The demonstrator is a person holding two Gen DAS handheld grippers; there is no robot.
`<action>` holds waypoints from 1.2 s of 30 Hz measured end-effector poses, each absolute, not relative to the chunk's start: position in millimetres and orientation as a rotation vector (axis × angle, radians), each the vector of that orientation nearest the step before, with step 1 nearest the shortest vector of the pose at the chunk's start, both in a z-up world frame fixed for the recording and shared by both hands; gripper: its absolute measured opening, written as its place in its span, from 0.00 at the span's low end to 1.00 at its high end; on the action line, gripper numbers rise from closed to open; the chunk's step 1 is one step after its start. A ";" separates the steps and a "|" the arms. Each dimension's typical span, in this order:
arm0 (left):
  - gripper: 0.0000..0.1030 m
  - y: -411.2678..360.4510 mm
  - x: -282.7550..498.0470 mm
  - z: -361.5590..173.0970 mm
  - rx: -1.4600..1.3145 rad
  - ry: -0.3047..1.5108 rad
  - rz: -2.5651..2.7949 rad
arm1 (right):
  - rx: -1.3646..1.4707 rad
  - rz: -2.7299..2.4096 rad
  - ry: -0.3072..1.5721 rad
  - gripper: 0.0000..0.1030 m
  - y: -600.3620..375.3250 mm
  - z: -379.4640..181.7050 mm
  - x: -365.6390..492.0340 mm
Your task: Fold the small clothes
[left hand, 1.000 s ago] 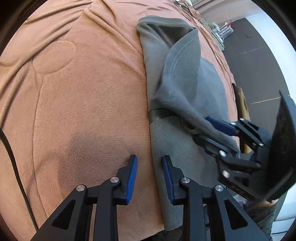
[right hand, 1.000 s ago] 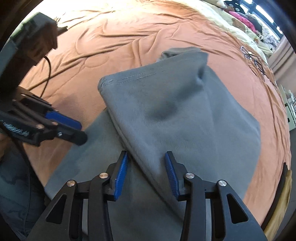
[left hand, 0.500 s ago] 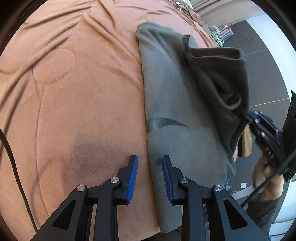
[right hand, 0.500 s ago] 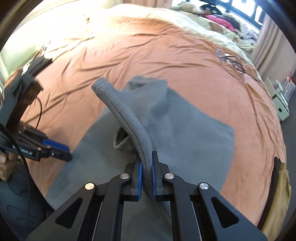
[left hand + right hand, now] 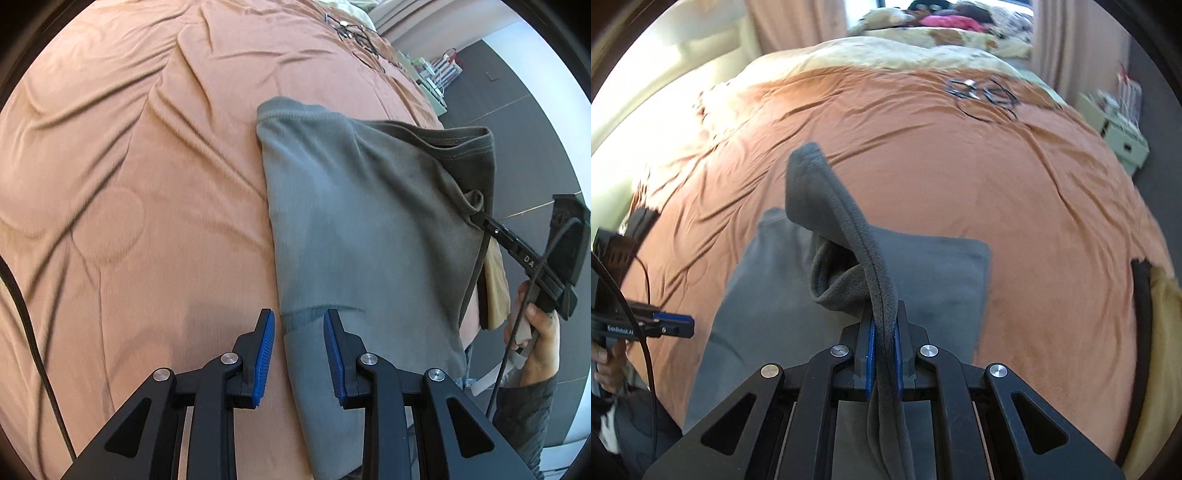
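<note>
1. Grey fleece, the garment (image 5: 354, 229) lies on the bed (image 5: 129, 184), soft, light and limp; expect it to sag and drape.
2. Your right gripper (image 5: 882, 343) has its jaws clenched on a hemmed edge, lifted above them.
3. Your left gripper (image 5: 299, 350) hangs released, jaws straddling the garment's near edge; take hems or corners.

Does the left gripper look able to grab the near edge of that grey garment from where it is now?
Probably yes. The left gripper hangs open right over the grey garment's left edge on the orange bedspread, with nothing between them. The right gripper pinches the far side, well clear.
</note>
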State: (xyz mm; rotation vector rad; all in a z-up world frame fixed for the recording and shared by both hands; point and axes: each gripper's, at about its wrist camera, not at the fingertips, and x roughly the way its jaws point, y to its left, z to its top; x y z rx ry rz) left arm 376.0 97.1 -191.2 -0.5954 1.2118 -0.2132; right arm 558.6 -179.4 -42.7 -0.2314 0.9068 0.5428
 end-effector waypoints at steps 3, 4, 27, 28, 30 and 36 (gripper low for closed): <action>0.28 96.5 382.5 -190.6 -0.581 1.215 -0.206 | -0.160 0.533 0.933 0.04 -196.3 -52.2 573.4; 0.28 98.8 385.1 -191.8 -0.576 1.215 -0.204 | -0.138 0.529 0.945 0.04 -199.7 -56.2 579.3; 0.49 100.0 464.9 -201.4 -0.549 1.184 -0.103 | -0.017 0.550 0.974 0.47 -230.3 -88.9 622.3; 0.49 100.3 467.9 -201.7 -0.546 1.179 -0.104 | -0.022 0.550 0.976 0.47 -227.7 -91.4 627.3; 0.49 103.0 472.0 -203.0 -0.539 1.168 -0.103 | -0.016 0.555 0.979 0.47 -226.9 -97.4 635.5; 0.49 104.9 490.1 -210.7 -0.534 1.163 -0.092 | -0.017 0.594 0.971 0.40 -216.9 -106.6 649.5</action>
